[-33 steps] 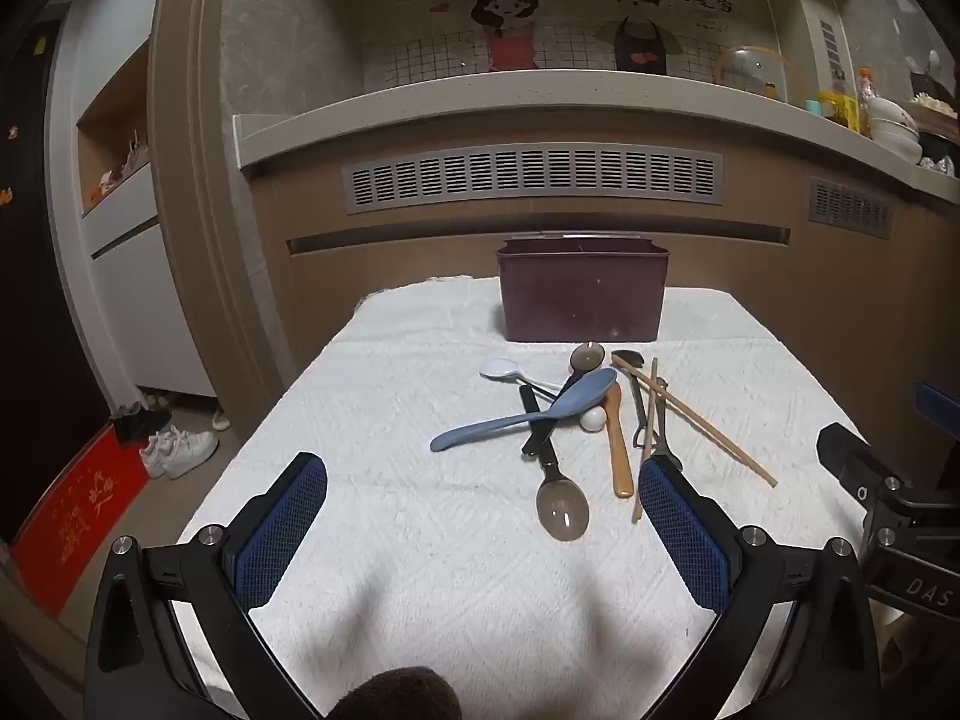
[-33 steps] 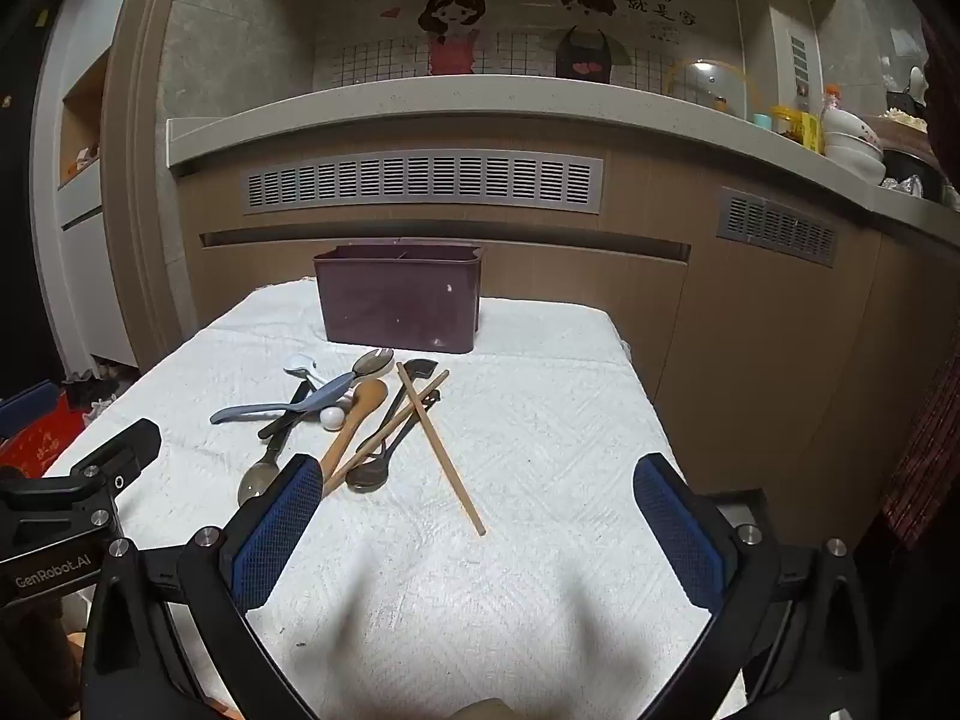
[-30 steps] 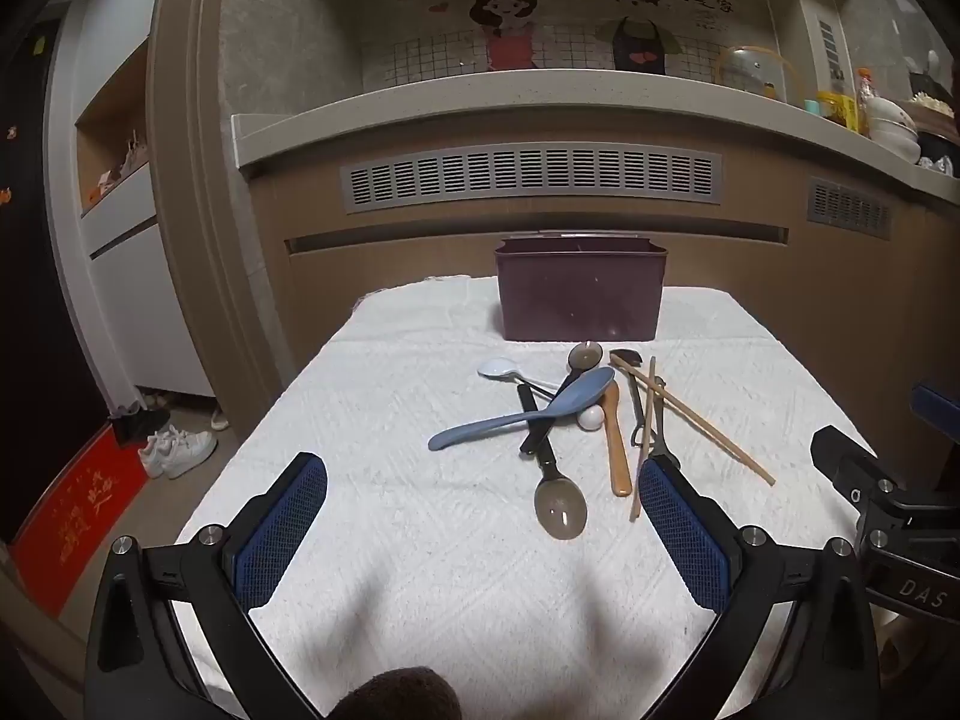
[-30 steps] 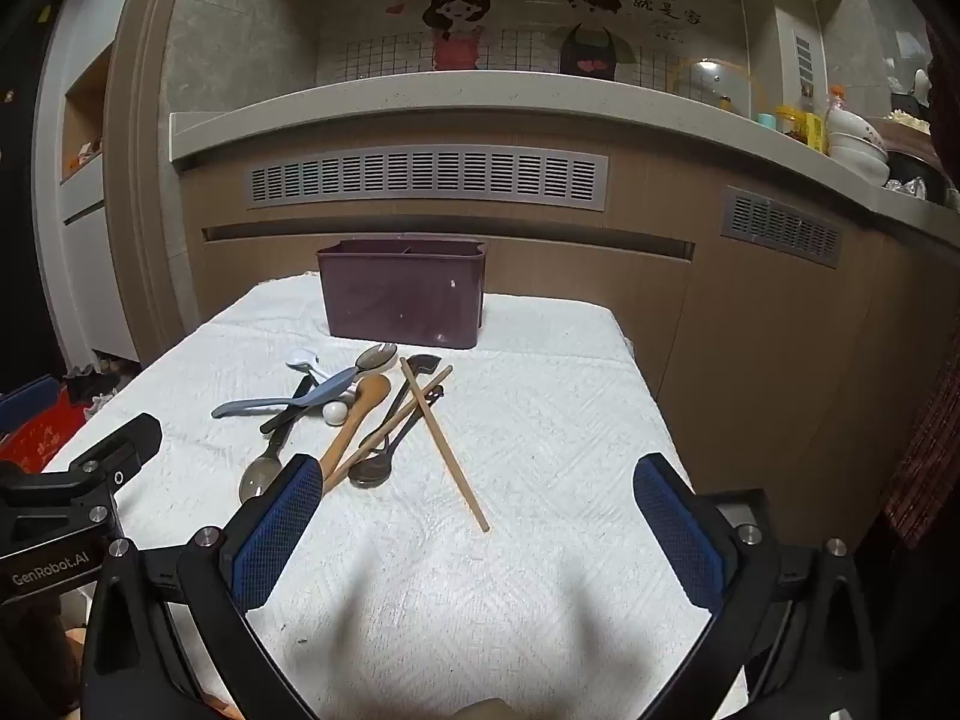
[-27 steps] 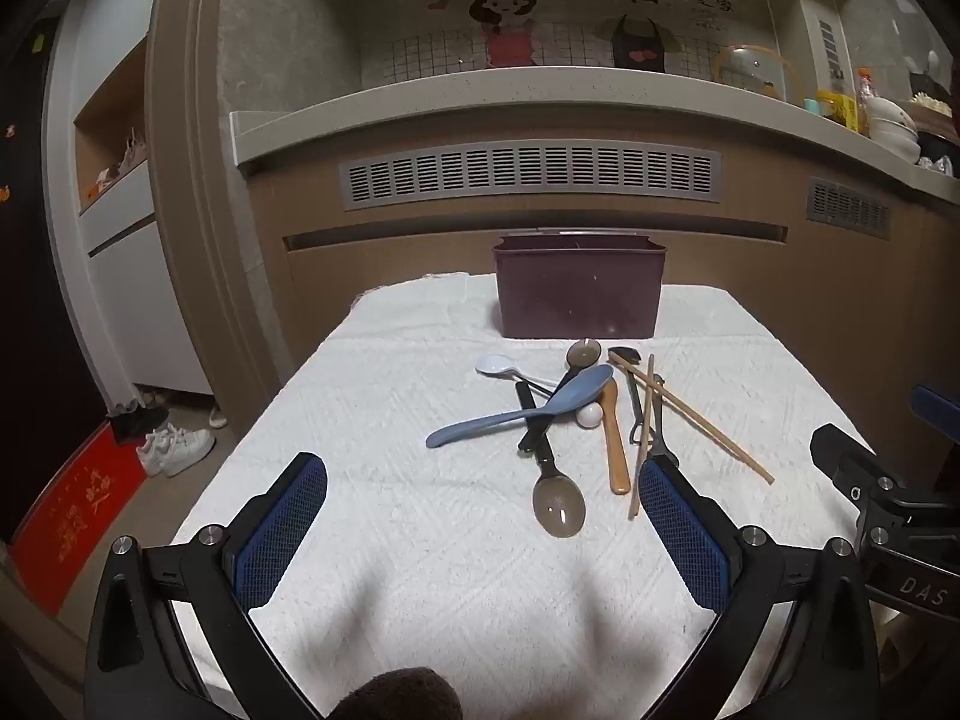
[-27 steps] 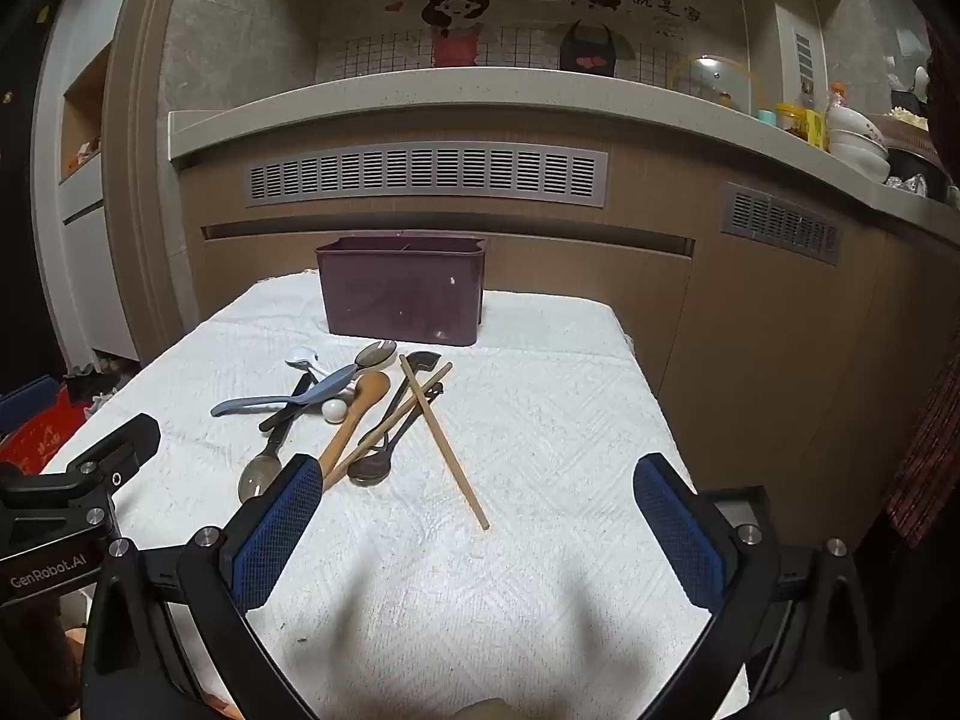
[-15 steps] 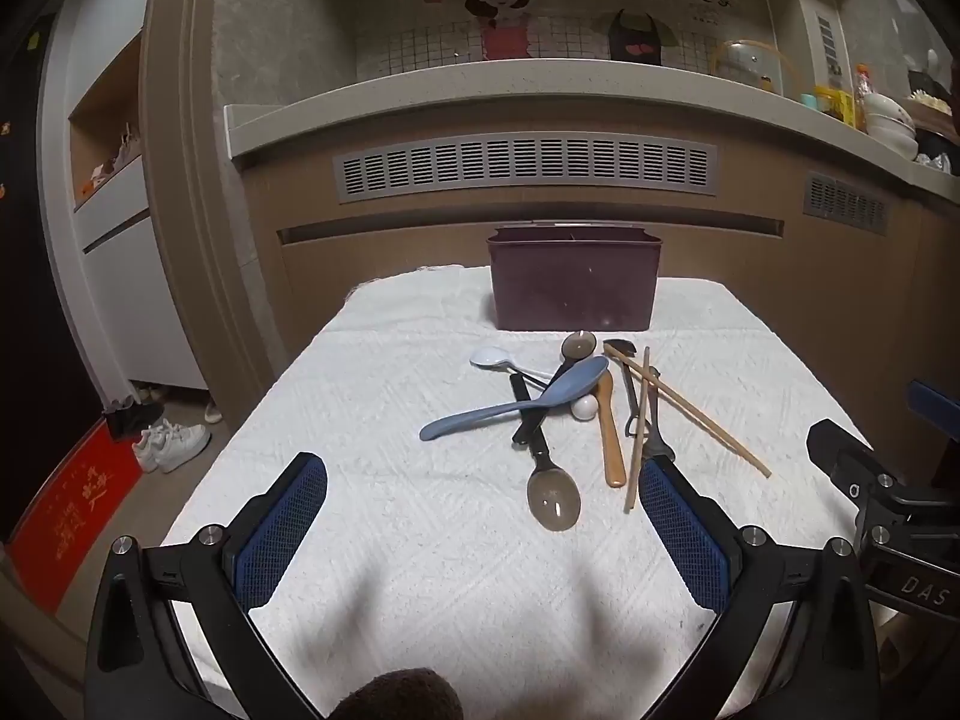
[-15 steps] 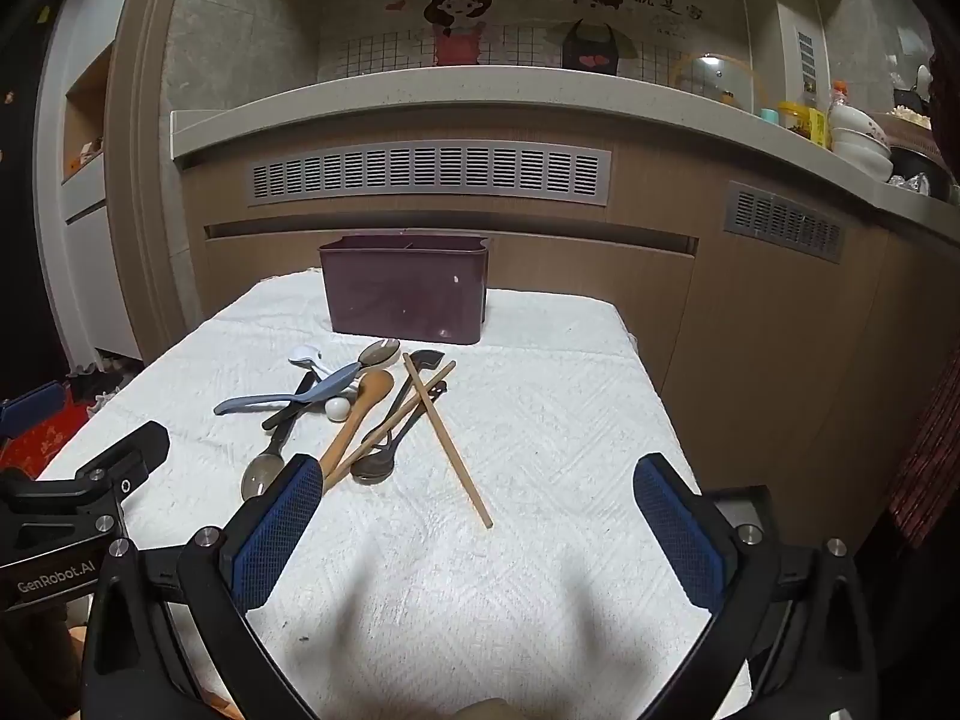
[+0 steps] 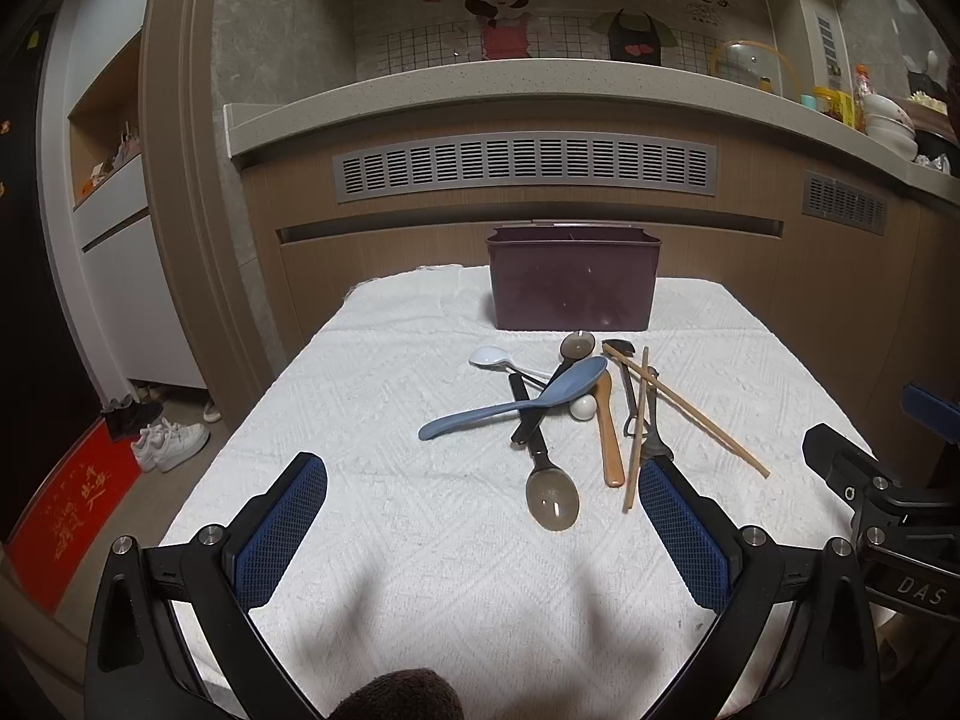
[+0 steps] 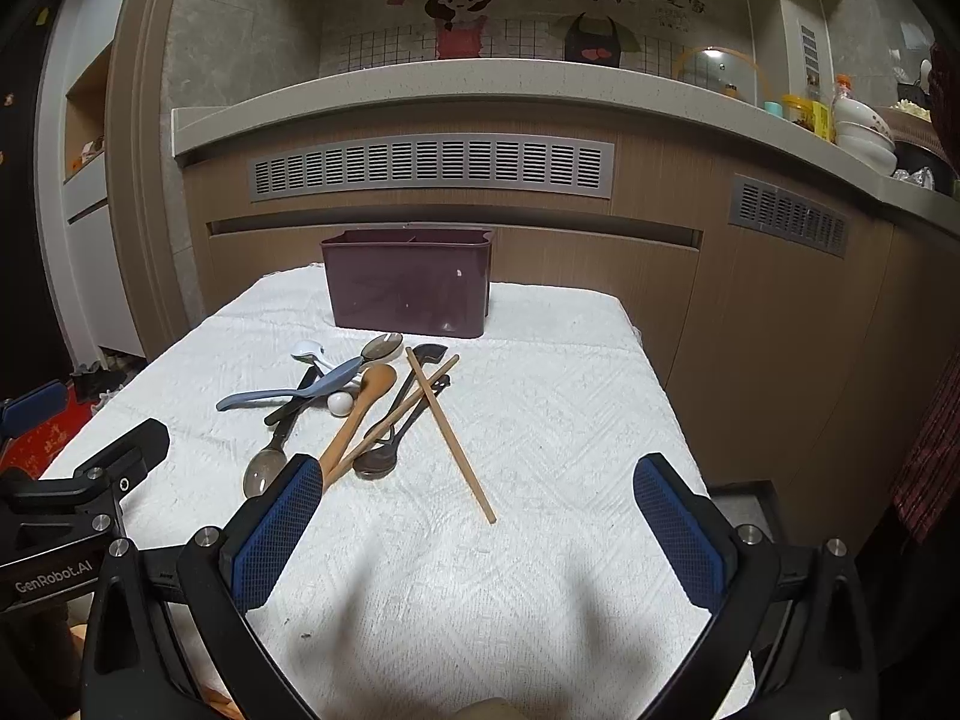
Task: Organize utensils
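Observation:
A pile of utensils lies mid-table: a blue rice paddle [image 9: 516,405], a wooden spoon [image 9: 607,432], a metal spoon [image 9: 551,501], a white spoon [image 9: 492,357] and chopsticks [image 9: 684,408]. Behind them stands a dark purple holder box [image 9: 573,276]. My left gripper [image 9: 480,516] hangs open just short of the pile, nothing between its fingers. In the right wrist view the same pile shows, with the chopsticks [image 10: 450,432], wooden spoon [image 10: 360,408] and box [image 10: 408,282]. My right gripper [image 10: 474,516] is open and empty, near the chopstick tip.
A white textured cloth [image 9: 390,372] covers the table. A brown counter front with grey vents [image 9: 522,165] rises right behind it. Shoes [image 9: 171,441] and a red mat [image 9: 66,510] lie on the floor at left. The table's right edge [image 10: 666,396] drops off.
Both grippers have eased slightly forward toward the utensil pile, which now sits a little closer in each view. The utensils have not moved and both grippers stay open.

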A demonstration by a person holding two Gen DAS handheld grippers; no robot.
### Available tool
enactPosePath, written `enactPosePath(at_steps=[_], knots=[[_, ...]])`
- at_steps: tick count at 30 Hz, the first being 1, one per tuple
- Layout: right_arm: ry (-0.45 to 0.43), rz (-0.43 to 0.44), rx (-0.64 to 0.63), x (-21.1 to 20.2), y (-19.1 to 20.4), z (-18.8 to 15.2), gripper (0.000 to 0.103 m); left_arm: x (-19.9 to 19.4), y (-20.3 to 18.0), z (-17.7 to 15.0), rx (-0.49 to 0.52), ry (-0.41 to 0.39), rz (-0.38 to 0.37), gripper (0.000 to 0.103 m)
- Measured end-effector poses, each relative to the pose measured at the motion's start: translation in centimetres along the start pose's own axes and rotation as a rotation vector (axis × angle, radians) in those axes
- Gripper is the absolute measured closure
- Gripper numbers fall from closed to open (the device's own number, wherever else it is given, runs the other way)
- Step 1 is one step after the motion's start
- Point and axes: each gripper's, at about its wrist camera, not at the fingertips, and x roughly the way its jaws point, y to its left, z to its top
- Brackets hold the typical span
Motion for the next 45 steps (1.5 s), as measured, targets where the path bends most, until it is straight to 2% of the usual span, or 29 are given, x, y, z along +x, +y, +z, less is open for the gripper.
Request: enactPosePath(at_steps=[45], knots=[[0.016, 0.010, 0.006, 0.35, -0.04, -0.28, 0.000, 0.54, 0.24, 0.12, -0.006, 0.023, -0.007, 0.000]])
